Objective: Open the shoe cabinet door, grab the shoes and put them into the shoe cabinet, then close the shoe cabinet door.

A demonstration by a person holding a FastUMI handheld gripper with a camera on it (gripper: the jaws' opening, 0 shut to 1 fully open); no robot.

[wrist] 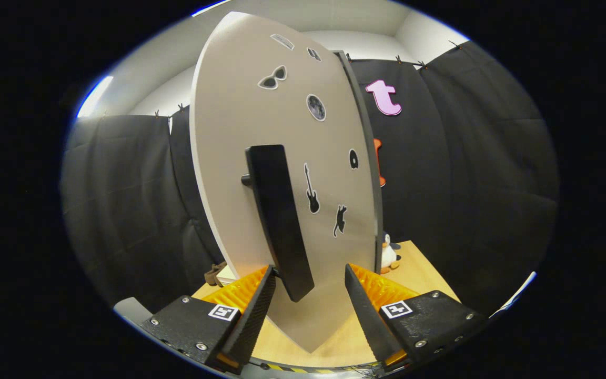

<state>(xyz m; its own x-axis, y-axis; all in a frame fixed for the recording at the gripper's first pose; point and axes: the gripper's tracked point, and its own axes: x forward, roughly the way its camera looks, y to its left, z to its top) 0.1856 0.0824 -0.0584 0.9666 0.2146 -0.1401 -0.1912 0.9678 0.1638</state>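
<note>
Hand-held gripper (308,295): fingers spread, black door handle (280,221) between them, untouched. Shoe cabinet door (261,131) just ahead at 12 o'clock. Penguin toy (389,253) on surface (418,263), 2 o'clock.

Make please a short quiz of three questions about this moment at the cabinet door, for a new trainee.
1. True or false: the gripper has both fingers pressed on the black handle.
2. The penguin toy stands: A) on the wooden table, past the door's edge; B) between the fingers.
3. Fill in: the stickers sit on the cabinet ____.

Key: 1 false, the fingers stand apart around the handle's lower end; 2 A; 3 door.
</note>
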